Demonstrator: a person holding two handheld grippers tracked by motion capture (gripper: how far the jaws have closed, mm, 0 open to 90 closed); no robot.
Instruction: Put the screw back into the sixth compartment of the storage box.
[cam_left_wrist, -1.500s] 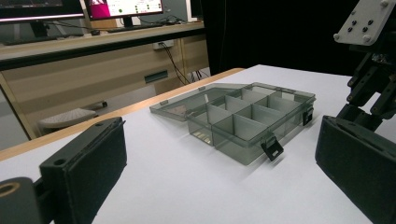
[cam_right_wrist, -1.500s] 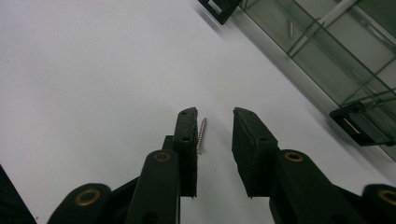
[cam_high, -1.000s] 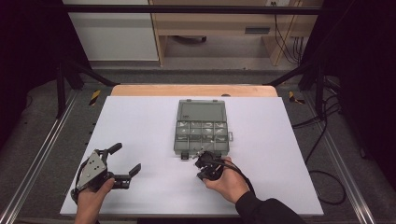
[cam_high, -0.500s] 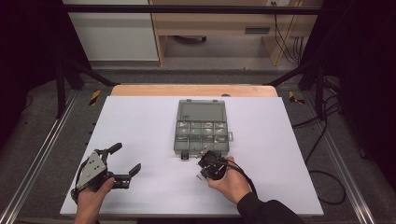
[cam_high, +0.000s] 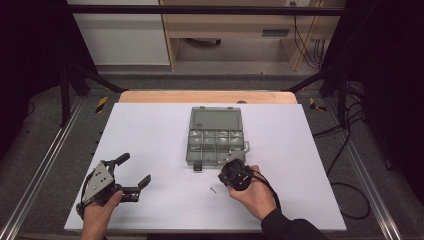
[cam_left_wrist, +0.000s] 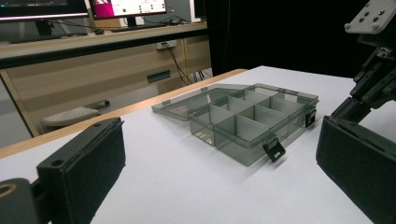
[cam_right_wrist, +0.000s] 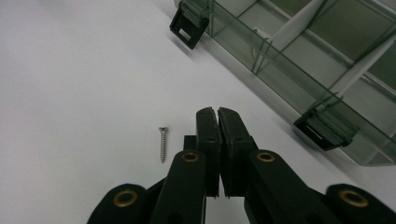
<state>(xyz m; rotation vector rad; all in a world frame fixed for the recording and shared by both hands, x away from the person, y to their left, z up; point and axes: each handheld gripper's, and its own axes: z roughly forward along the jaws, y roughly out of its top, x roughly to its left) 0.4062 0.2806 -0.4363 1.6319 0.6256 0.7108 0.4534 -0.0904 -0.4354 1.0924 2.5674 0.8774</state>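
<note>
A smoky clear organizer box (cam_high: 216, 135) lies at the table's middle with its lid folded open to the far side and its dividers showing (cam_left_wrist: 247, 116). A small screw (cam_high: 212, 189) lies loose on the white table just in front of the box (cam_right_wrist: 299, 60). My right gripper (cam_high: 229, 169) hovers near the box's front right latch. Its jaws are pressed together with nothing between them (cam_right_wrist: 217, 112), and the screw (cam_right_wrist: 162, 143) rests just left of them. My left gripper (cam_high: 136, 167) sits at the front left, open wide (cam_left_wrist: 222, 140) and empty, pointing toward the box.
The white table top (cam_high: 150, 130) ends in a wooden strip at the far edge. Metal frame rails run along both sides, and cables lie on the floor at the right. Beyond the table stand a desk and monitors (cam_left_wrist: 126, 7).
My right gripper has drifted slightly right and toward the box's front edge. A screw now shows on the table to its left. The left gripper has stayed put.
</note>
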